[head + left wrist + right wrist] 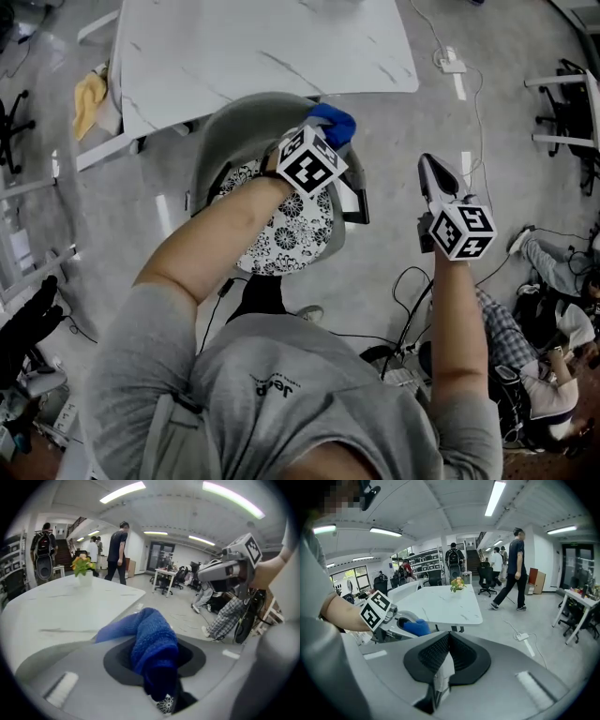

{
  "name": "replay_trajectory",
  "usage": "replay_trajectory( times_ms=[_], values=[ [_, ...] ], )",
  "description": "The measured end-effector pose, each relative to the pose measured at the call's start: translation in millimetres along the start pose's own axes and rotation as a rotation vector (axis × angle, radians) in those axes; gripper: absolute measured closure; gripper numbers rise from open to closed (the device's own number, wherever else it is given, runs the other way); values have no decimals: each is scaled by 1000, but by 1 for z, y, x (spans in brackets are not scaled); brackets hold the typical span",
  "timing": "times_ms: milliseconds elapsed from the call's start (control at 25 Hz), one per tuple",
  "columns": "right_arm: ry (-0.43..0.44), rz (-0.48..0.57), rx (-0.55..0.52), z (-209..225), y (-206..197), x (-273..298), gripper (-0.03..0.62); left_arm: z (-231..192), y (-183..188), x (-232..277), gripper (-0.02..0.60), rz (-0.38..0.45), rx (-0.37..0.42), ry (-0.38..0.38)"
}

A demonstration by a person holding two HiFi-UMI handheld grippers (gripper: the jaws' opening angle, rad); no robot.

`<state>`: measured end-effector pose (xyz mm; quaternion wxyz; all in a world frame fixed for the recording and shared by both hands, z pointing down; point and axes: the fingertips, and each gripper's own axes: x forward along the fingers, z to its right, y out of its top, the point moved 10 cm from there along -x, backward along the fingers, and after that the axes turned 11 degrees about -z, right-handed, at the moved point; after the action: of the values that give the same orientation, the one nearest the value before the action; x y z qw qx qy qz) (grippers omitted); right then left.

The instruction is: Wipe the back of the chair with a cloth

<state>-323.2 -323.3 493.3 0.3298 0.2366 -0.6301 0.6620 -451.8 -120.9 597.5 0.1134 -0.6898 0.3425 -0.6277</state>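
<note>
In the head view a grey chair (234,127) with a flower-patterned seat cushion (286,239) stands against the table. My left gripper (328,133) is over the top of the chair's back, shut on a blue cloth (334,122). In the left gripper view the blue cloth (152,641) bulges out between the jaws. My right gripper (435,169) hangs in the air to the right of the chair, clear of it. Its jaws are together with nothing held. The right gripper view shows the blue cloth (416,627) at the left.
A white marble table (262,47) stands just beyond the chair, with a small potted plant (457,584) on it. A yellow cloth (89,98) lies at its left end. A power strip (451,64) and cables lie on the floor. A seated person (544,267) is at the right.
</note>
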Motion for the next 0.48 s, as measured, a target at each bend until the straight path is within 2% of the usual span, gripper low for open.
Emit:
replay_trajectory(
  times_ms=[120,240,360,480],
  values=[
    [-16,1,10,5,-3,-6,589,7,32,10,399,47,17,-27],
    [-22,2,17,7,-6,-11,589,6,41,1,399,108,-49,-46],
    [-16,-8,25,7,-11,-12,589,5,19,-11,399,122,-120,-59],
    [-4,-23,21,3,-14,-8,589,-4,-30,-27,399,111,-230,-30]
  ],
)
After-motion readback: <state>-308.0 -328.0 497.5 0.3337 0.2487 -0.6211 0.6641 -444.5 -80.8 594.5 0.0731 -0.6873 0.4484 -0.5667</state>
